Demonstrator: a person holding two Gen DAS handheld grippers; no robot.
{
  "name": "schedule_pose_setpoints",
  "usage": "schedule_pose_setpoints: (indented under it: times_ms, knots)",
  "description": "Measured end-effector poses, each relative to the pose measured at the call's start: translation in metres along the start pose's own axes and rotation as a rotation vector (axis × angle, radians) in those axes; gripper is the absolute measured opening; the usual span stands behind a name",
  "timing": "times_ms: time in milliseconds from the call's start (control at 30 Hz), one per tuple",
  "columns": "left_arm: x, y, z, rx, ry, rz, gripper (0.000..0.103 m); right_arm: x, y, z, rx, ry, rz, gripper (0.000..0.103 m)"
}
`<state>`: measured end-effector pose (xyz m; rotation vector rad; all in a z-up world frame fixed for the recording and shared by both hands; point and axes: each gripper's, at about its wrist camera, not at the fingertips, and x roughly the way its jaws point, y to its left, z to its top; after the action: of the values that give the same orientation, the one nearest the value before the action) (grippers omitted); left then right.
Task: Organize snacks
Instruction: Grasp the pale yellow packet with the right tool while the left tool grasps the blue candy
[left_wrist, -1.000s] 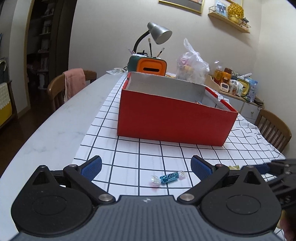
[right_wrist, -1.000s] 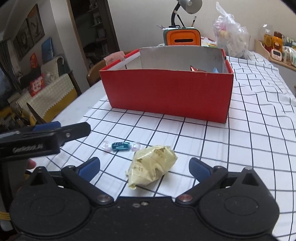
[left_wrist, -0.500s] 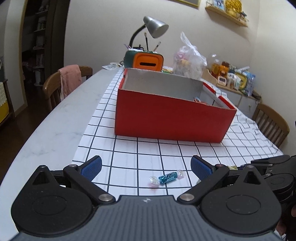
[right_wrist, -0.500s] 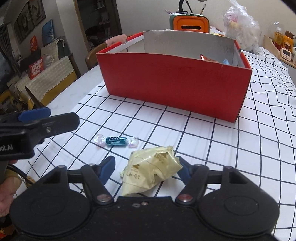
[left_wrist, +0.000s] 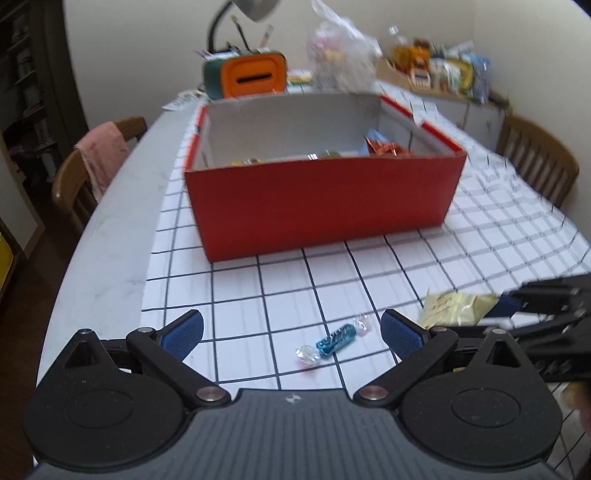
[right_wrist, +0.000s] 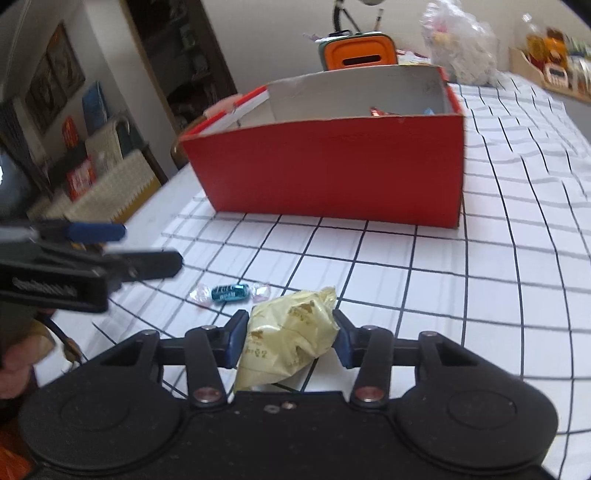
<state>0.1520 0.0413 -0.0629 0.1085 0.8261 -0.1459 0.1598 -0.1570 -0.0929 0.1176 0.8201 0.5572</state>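
- While the right gripper (right_wrist: 288, 341) closes around the yellow packet (right_wrist: 291, 338), pads touching its sides, the red box (right_wrist: 332, 166) lies far ahead.
- Left gripper (left_wrist: 291, 332) gapes empty over the blue candy (left_wrist: 334, 338).

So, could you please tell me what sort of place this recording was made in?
Most likely a home dining room: a long table under a checked cloth, wooden chairs around it, and a desk lamp at the far end.
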Motion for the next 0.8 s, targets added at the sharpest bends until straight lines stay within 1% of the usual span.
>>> schedule_pose_setpoints:
  times_ms: [133, 233, 300, 400, 433, 467, 500, 533, 567, 633, 700, 733, 767, 800]
  knots:
    - [0.016, -0.014, 0.005, 0.060, 0.068, 0.013, 0.103, -0.012, -0.016, -0.002, 0.059, -0.049, 0.051, 0.040]
    - [0.026, -0.018, 0.007, 0.062, 0.099, 0.028, 0.103, -0.013, -0.024, -0.003, 0.074, -0.058, 0.071, 0.039]
    - [0.028, -0.017, 0.008, 0.049, 0.109, 0.038, 0.103, -0.013, -0.026, -0.004, 0.054, -0.049, 0.098, 0.040]
    - [0.031, -0.015, 0.010, 0.032, 0.124, 0.048, 0.103, -0.013, -0.020, -0.003, -0.008, -0.028, 0.102, 0.042]
    - [0.031, -0.015, 0.010, 0.027, 0.130, 0.051, 0.103, -0.012, -0.017, -0.002, -0.035, -0.016, 0.100, 0.047]
    - [0.032, -0.015, 0.011, 0.023, 0.133, 0.050, 0.103, -0.010, -0.014, -0.001, -0.061, -0.002, 0.102, 0.059]
    - [0.031, -0.015, 0.012, 0.022, 0.133, 0.048, 0.103, -0.007, -0.010, 0.000, -0.090, 0.016, 0.099, 0.068]
    - [0.031, -0.016, 0.012, 0.023, 0.131, 0.051, 0.103, -0.005, -0.007, 0.000, -0.122, 0.033, 0.090, 0.089]
    - [0.030, -0.017, 0.013, 0.027, 0.128, 0.053, 0.103, -0.002, -0.003, 0.000, -0.154, 0.042, 0.073, 0.092]
    - [0.030, -0.018, 0.013, 0.037, 0.129, 0.051, 0.103, 0.004, 0.004, 0.001, -0.198, 0.060, 0.057, 0.089]
    - [0.032, -0.019, 0.014, 0.047, 0.134, 0.056, 0.103, 0.009, 0.006, 0.003, -0.215, 0.073, 0.055, 0.088]
    - [0.032, -0.019, 0.014, 0.052, 0.137, 0.057, 0.103, 0.011, 0.006, 0.004, -0.220, 0.080, 0.054, 0.086]
    - [0.033, -0.019, 0.014, 0.056, 0.139, 0.058, 0.103, 0.014, 0.006, 0.005, -0.222, 0.089, 0.050, 0.080]
    - [0.034, -0.019, 0.015, 0.059, 0.142, 0.061, 0.103, 0.017, 0.007, 0.006, -0.222, 0.097, 0.043, 0.077]
